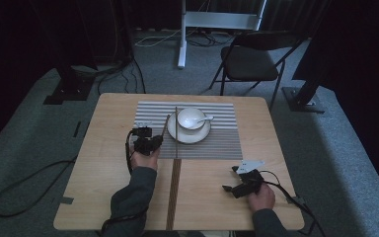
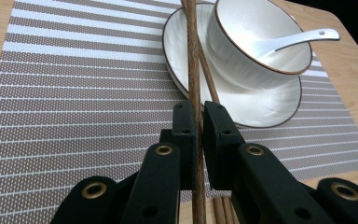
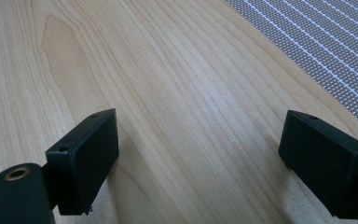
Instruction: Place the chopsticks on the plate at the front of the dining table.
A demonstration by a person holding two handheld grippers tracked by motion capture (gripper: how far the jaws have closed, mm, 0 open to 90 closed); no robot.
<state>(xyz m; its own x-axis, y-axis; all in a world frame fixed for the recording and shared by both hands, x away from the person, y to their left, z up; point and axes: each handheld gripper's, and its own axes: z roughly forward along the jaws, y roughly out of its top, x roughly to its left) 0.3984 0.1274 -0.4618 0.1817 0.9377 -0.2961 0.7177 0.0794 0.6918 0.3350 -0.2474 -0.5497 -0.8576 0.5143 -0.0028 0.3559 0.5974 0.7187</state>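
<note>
One chopstick (image 2: 193,60) was pinched tight in the left gripper (image 2: 199,122), its far end over the plate (image 2: 261,109) beside the bowl (image 2: 256,44). It was not set down yet. The right gripper (image 3: 198,154) waited wide open, holding nothing, above the surface (image 3: 168,70).

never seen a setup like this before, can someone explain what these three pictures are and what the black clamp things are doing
A person sits at a wooden table with a handheld two-jaw gripper in each hand. One picture comes from a fixed camera above, looking down on the table. The other two come from cameras riding on the grippers, looking along their black jaws.

On the table lies a striped placemat. On it a white plate carries a bowl with a white spoon inside.

The left gripper is shut on one chopstick, whose far end lies over the plate's edge. More chopsticks lie on the table. The right gripper rests open over bare wood, holding nothing.
</note>
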